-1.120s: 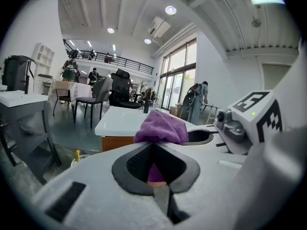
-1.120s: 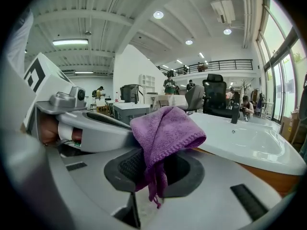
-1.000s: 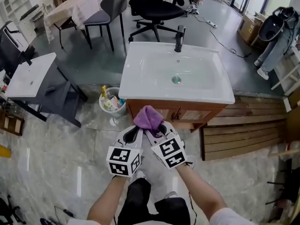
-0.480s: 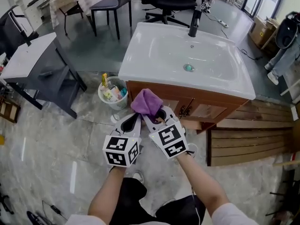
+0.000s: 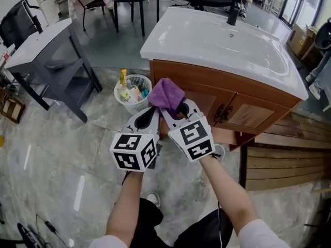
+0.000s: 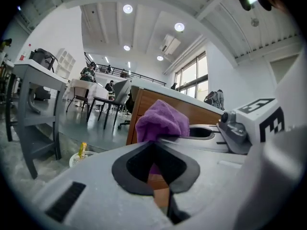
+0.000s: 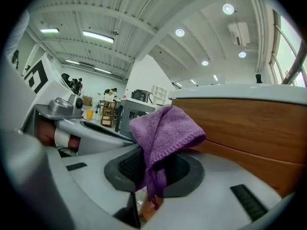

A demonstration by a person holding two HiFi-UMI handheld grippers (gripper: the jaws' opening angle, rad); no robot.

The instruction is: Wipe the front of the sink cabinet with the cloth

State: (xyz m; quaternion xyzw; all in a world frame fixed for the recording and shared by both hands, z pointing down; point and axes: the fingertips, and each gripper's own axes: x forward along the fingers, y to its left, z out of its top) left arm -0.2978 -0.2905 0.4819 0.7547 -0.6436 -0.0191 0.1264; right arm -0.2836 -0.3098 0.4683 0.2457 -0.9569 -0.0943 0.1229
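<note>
The sink cabinet's wooden front [image 5: 235, 107] stands under a white sink top [image 5: 222, 40]. A purple cloth [image 5: 166, 95] is bunched just before the cabinet's left part, whether touching it I cannot tell. My right gripper [image 5: 176, 109] is shut on the cloth [image 7: 163, 128], which droops through the jaws' opening; the wooden front [image 7: 249, 123] fills that view's right. My left gripper [image 5: 150, 110] sits close beside it on the left, jaws shut with nothing between them. In the left gripper view the cloth [image 6: 161, 120] shows just past the left gripper [image 6: 154, 143].
A white waste basket [image 5: 132, 91] with bottles stands on the floor left of the cabinet. A grey desk [image 5: 44, 48] is further left. Wooden slats [image 5: 287, 161] lie at the right. Chairs stand behind the sink. Black handles [image 5: 223, 113] mark the cabinet doors.
The view has dropped and come closer, so the cabinet's front now shows. Both grippers, still side by side with the cloth, have come nearer the cabinet's left part.
</note>
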